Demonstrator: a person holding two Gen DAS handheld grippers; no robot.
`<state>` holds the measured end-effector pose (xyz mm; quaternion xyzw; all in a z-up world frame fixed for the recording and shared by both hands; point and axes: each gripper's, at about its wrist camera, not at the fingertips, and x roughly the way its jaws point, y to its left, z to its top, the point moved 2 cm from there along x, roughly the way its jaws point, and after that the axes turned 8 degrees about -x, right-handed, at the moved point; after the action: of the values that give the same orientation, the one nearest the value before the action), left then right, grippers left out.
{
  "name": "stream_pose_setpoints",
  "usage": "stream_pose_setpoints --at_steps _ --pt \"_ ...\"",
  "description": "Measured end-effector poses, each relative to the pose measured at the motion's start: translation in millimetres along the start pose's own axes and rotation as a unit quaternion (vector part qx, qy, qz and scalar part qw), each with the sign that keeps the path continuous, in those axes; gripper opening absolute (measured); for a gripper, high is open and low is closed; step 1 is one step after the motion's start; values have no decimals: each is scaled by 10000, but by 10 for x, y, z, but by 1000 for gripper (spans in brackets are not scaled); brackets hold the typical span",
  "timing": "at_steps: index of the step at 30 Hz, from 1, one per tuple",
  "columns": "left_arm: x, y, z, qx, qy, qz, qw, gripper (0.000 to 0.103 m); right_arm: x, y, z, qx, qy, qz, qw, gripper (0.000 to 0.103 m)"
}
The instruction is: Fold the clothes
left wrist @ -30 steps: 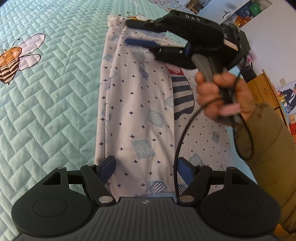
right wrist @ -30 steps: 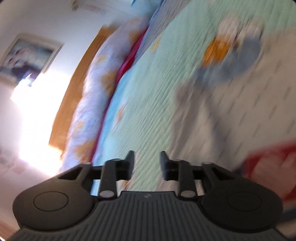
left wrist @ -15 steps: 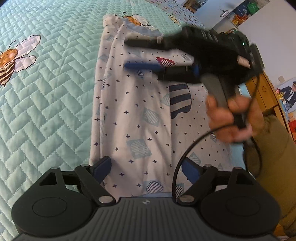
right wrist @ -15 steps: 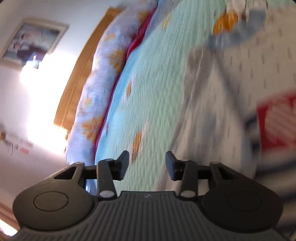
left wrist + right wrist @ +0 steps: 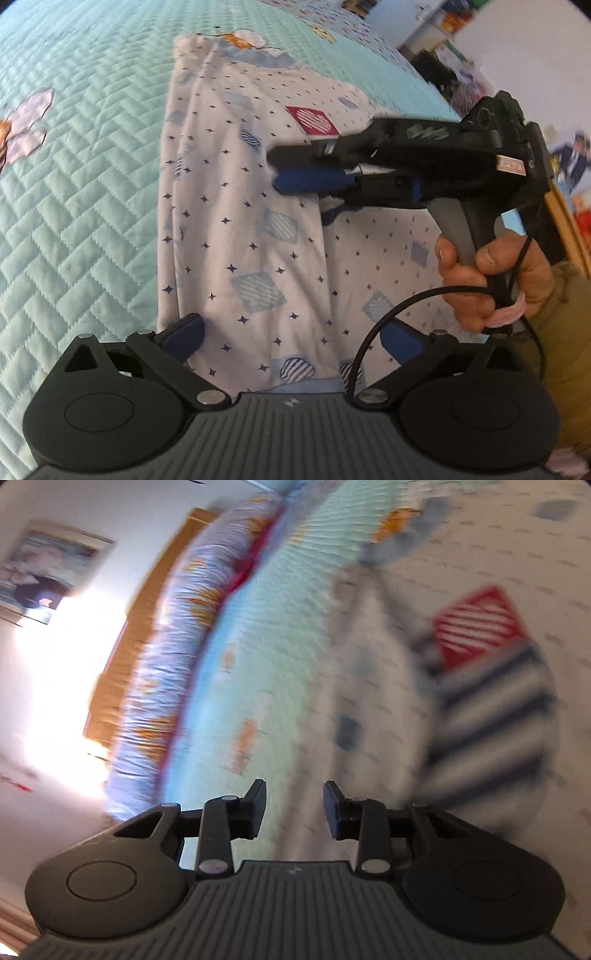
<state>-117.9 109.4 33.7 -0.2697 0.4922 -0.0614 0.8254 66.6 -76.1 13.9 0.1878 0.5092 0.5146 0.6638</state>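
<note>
Lying flat on my mint-green quilted bedspread (image 5: 85, 192), the white patterned garment with small dark stars, striped squares and a red patch (image 5: 255, 236) runs its long axis straight away from my left wrist camera, hem nearest me and pale blue collar at the far end. One side panel is folded inward over the middle, its edge making a long line down the cloth.

My left gripper (image 5: 291, 338) hangs over the hem with its blue-padded fingers spread wide and nothing between them. My right gripper (image 5: 275, 171) reaches in from the right above the middle of the garment, held by a hand (image 5: 487, 284) in an olive sleeve (image 5: 565, 332); from its own camera I see the jaws parted with a clear gap, empty (image 5: 294, 805). That view is badly blurred, though it shows the red patch, dark stripes, and a long floral pillow (image 5: 177, 657) against a wooden headboard (image 5: 122, 657) beyond.
</note>
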Motion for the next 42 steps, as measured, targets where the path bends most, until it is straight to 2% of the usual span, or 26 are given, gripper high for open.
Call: stream_pose_setpoints --at_steps 2,3,5,8,13,16,18,19,20,22,25,28,31,34,37,39,40,41,42 --pt "-28 -23 -3 36 -1 -33 10000 103 -93 -138 -48 295 -251 -333 9987 24" --pt "-72 -41 -7 12 -38 -178 9998 103 -193 -236 -38 608 -570 -270 9962 25" --pt "-160 -78 -17 -35 -112 -469 9988 93 -379 -308 -7 914 -1277 -162 9875 26" --pt "-288 -118 -29 -129 -229 -865 9959 92 -527 -324 -23 1274 -1913 -26 9732 27" --pt "-433 13 -25 -621 -507 -980 9920 91 -636 -178 -108 994 -2126 -667 9698 27" --pt "-520 93 -22 -915 -673 -1048 9880 91 -770 -205 -248 1007 -1978 -123 9750 28" --pt "-565 155 -18 -1141 -773 -1096 9844 87 -732 -59 -386 753 -1593 428 9834 29" --pt "-552 210 -10 -1335 -792 -1131 9814 81 -686 17 -464 677 -1369 621 9863 29" --pt "-547 252 -2 -1485 -811 -1150 9788 76 -666 40 -551 660 -1261 575 9881 29" --pt "-573 262 15 -1574 -841 -1123 9775 76 -624 85 -723 626 -1044 483 9914 31" --pt "-587 178 29 -1425 -839 -992 9812 75 -564 152 -982 573 -719 344 9952 31" --pt "-523 157 50 -1376 -774 -847 9838 75 -504 218 -1241 519 -392 204 9977 19" --pt "-325 177 58 -1329 -540 -548 9881 75 -449 285 -1497 467 -71 65 9989 21" --pt "-188 227 17 -1408 -345 -394 9887 72 -628 356 -1521 387 -201 23 9990 27" --pt "-148 310 -25 -1476 -292 -364 9879 72 -565 485 -1532 173 -254 292 9991 34" --pt "-146 338 -21 -1515 -266 -396 9873 72 -438 510 -1518 60 -91 312 9995 34" --pt "-157 338 -20 -1531 -258 -380 9871 72 -338 488 -1556 -11 117 139 9998 33" --pt "-172 321 -17 -1503 -260 -333 9877 71 -293 481 -1585 -48 144 32 9999 26" --pt "-196 292 -14 -1447 -277 -273 9887 70 -251 474 -1614 -78 167 -66 9998 26"
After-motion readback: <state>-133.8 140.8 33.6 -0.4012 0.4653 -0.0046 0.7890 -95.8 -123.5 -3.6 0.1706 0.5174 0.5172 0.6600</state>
